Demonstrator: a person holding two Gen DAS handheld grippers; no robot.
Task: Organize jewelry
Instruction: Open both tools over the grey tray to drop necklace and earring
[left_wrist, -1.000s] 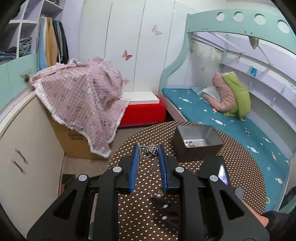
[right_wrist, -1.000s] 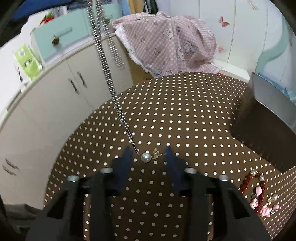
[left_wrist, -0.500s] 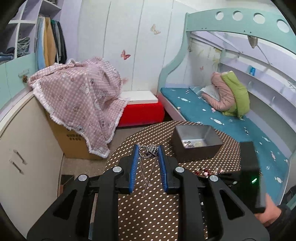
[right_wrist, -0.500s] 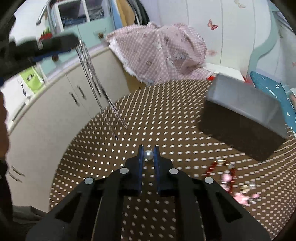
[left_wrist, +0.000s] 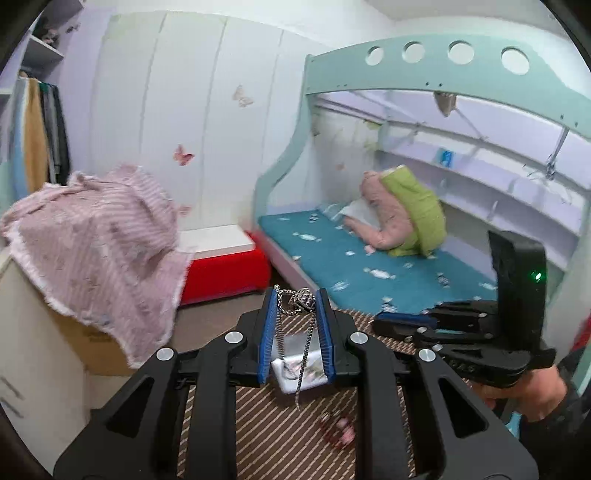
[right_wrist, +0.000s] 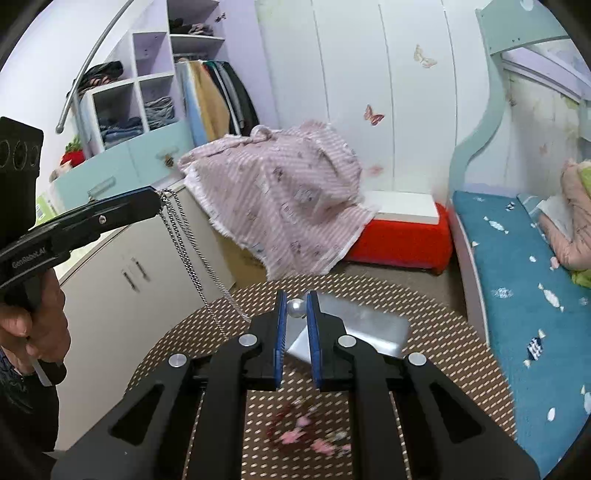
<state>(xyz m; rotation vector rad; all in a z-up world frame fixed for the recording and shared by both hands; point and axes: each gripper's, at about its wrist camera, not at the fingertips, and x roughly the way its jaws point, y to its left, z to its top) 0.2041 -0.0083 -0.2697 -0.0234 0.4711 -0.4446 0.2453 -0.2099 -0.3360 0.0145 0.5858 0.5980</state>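
Pink checked blanket (right_wrist: 280, 192) over a cardboard box (left_wrist: 92, 343), beside a red bench (right_wrist: 399, 236).

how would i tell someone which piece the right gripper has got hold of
Start at the round brown polka-dot table with the grey metal box on it. Above them, the right gripper pinches a small round white pearl bead between blue pads, unlike the long silver chain necklace hanging from the left gripper.

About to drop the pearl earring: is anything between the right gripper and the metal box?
Nothing visible: the right gripper, shut on the white pearl earring, is above the open grey metal box. The silver chain necklace hangs off to the left.
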